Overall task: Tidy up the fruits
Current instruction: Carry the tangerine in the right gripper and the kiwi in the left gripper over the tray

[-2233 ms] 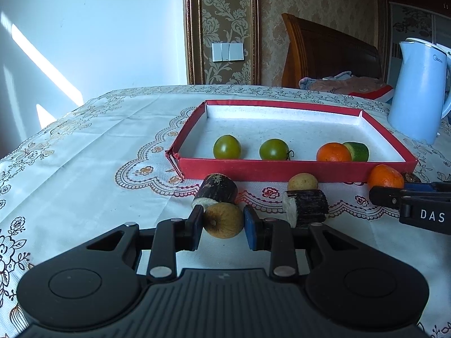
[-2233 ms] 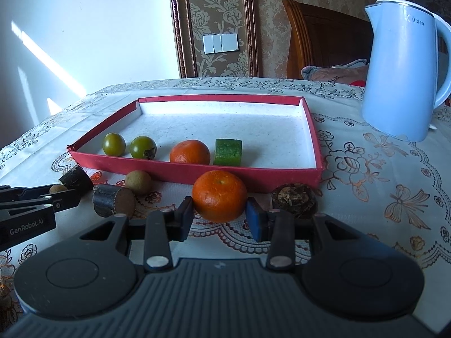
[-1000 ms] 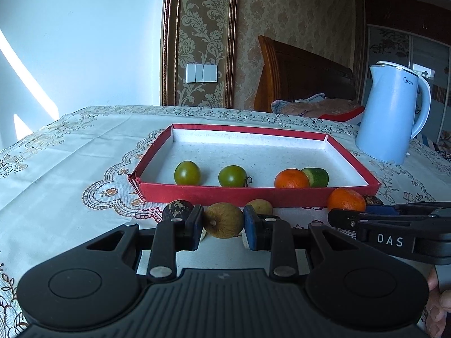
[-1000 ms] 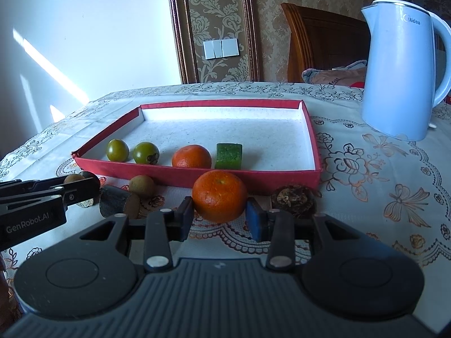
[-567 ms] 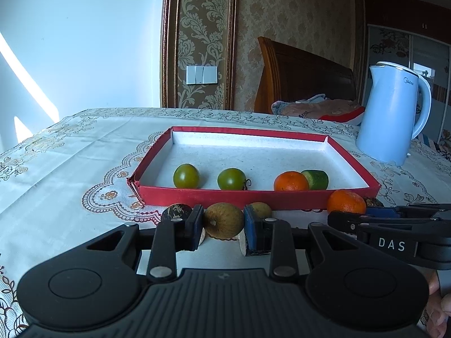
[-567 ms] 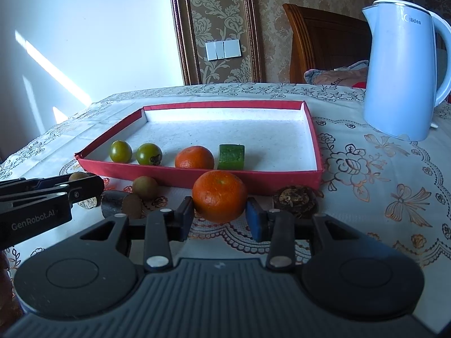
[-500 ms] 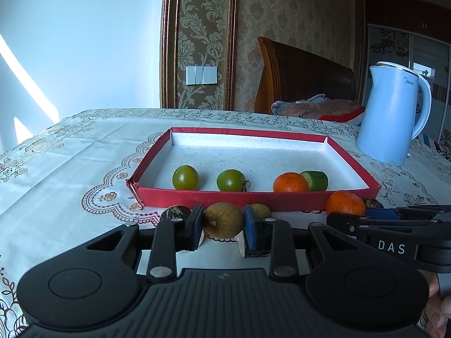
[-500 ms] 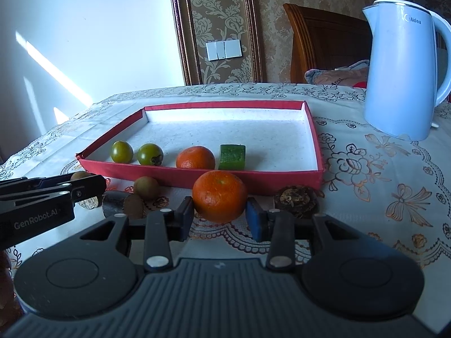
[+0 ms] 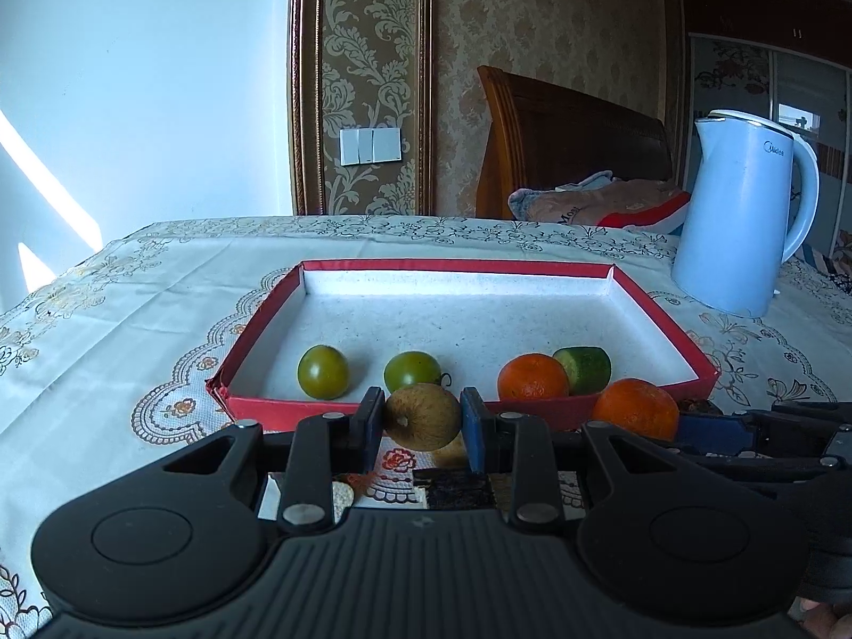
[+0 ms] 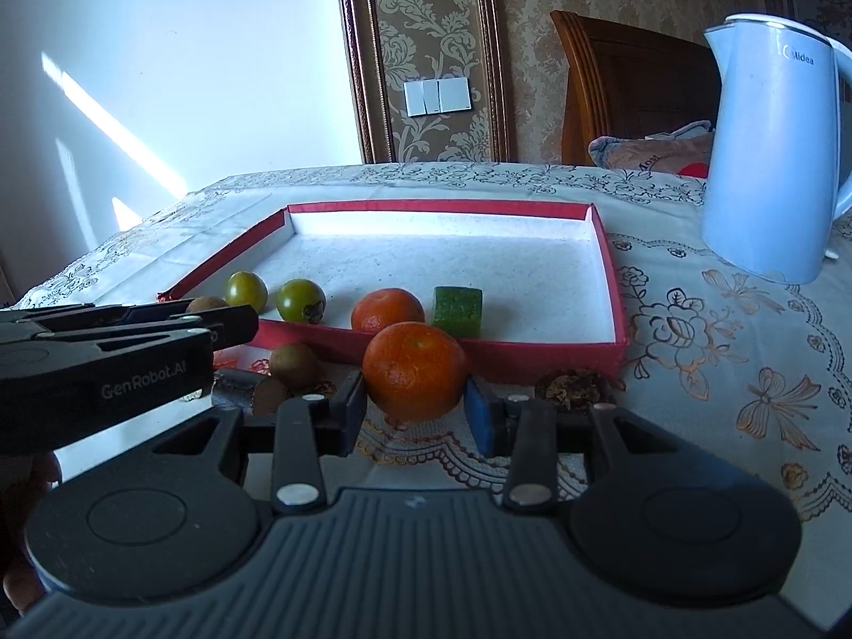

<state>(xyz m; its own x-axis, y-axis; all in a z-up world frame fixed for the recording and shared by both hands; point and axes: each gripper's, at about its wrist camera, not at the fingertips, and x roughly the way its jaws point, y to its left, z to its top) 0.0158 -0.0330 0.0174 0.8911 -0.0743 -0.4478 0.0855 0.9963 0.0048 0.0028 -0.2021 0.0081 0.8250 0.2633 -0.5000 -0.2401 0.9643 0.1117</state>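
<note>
My left gripper (image 9: 422,418) is shut on a small brown fruit (image 9: 423,414), held just above the front wall of the red tray (image 9: 261,335). In the tray lie two green tomatoes (image 9: 322,371) (image 9: 411,370), an orange (image 9: 532,375) and a green cucumber piece (image 9: 583,369). My right gripper (image 10: 415,407) is shut on a mandarin (image 10: 414,370), in front of the tray's front wall (image 10: 532,359). The left gripper's fingers (image 10: 234,325) reach in from the left of the right wrist view.
A pale blue kettle (image 10: 767,149) stands right of the tray. Loose on the tablecloth before the tray are a brown fruit (image 10: 293,365), a dark cut piece (image 10: 247,396) and a dark round lump (image 10: 572,388). A wooden chair (image 9: 559,133) stands behind the table.
The left gripper has lifted the brown fruit off the tablecloth and carried it forward to the tray's front wall. The right gripper with the mandarin has hardly moved.
</note>
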